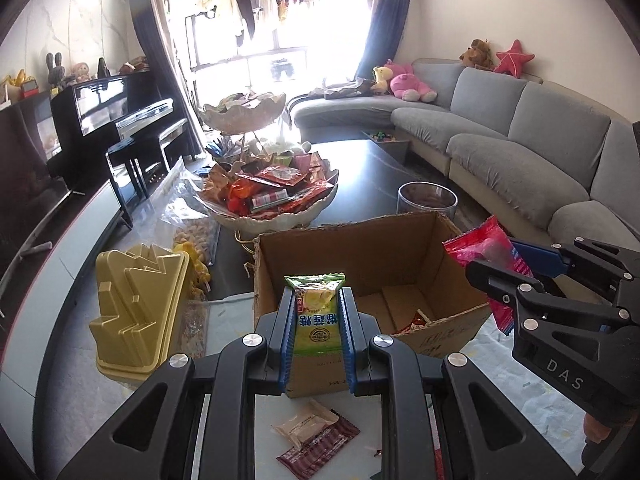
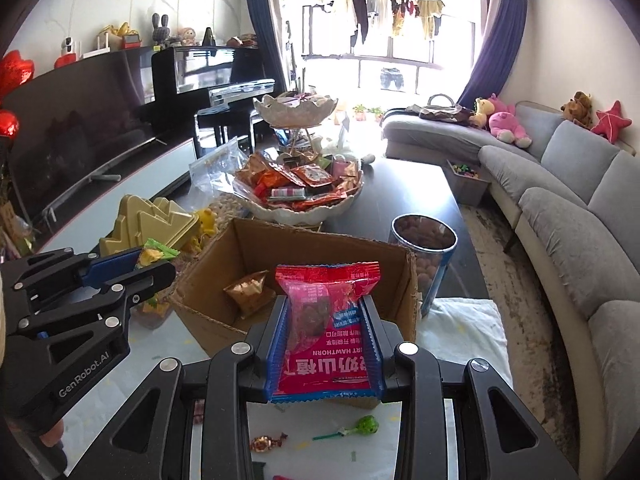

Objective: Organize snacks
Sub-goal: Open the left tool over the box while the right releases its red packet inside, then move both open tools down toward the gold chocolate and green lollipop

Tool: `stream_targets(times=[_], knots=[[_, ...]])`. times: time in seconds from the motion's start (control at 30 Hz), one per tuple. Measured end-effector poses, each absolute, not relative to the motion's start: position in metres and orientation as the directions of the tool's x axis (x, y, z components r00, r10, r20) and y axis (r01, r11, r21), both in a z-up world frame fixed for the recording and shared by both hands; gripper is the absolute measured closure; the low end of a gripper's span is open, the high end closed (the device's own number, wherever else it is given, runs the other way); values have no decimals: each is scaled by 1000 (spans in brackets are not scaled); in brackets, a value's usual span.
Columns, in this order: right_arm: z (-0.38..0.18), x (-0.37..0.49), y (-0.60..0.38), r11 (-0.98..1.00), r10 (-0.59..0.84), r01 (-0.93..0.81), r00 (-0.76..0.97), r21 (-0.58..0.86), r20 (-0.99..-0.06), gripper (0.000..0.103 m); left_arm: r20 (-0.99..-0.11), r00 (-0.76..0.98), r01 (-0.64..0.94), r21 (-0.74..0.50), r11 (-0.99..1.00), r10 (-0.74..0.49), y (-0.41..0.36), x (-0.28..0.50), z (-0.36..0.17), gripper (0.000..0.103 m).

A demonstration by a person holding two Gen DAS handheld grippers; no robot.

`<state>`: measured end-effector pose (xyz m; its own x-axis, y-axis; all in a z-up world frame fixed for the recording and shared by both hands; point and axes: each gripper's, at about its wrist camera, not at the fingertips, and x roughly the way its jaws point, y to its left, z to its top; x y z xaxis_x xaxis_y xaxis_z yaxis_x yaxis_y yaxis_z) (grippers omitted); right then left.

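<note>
Since both packets hang over the open cardboard box (image 1: 360, 264), they are likely held for dropping in. The gold moulded plastic tray (image 1: 140, 312) sits leftmost on the bench. Next, the left claw (image 1: 318, 320) pinches a glossy green crinkled sachet (image 1: 318, 312) by its sides. The right claw (image 2: 326, 336) clamps a red foil hawthorn packet (image 2: 328, 312) above the box's near wall.

Blown-out window (image 1: 260, 40) backlight, fisheye-warped edges
</note>
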<state>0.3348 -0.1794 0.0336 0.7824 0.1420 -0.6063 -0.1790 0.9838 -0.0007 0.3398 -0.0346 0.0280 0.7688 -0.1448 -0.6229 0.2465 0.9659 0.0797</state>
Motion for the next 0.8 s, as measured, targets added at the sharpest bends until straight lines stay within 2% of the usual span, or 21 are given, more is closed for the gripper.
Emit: stream_targets(times=[0.33, 0.4, 0.43, 0.53, 0.67, 0.8], knots=[[20, 374, -184, 985, 142, -174, 766, 10, -627, 68, -646, 751, 243, 77, 967, -137, -40, 379, 19, 81], [19, 380, -186, 986, 145, -168, 765, 23, -627, 68, -655, 744, 232, 63, 971, -135, -37, 385, 19, 77], [19, 384, -186, 986, 149, -165, 767, 33, -624, 66, -660, 739, 228, 56, 972, -135, -36, 387, 19, 75], [18, 389, -190, 990, 136, -134, 770, 50, -623, 41, -651, 747, 220, 50, 974, -135, -34, 381, 20, 65], [17, 382, -193, 991, 121, -125, 779, 37, -616, 41, -638, 756, 224, 46, 973, -144, -33, 365, 22, 55], [18, 362, -195, 989, 137, -140, 783, 42, -607, 41, -620, 768, 242, 49, 969, -160, -37, 343, 23, 52]])
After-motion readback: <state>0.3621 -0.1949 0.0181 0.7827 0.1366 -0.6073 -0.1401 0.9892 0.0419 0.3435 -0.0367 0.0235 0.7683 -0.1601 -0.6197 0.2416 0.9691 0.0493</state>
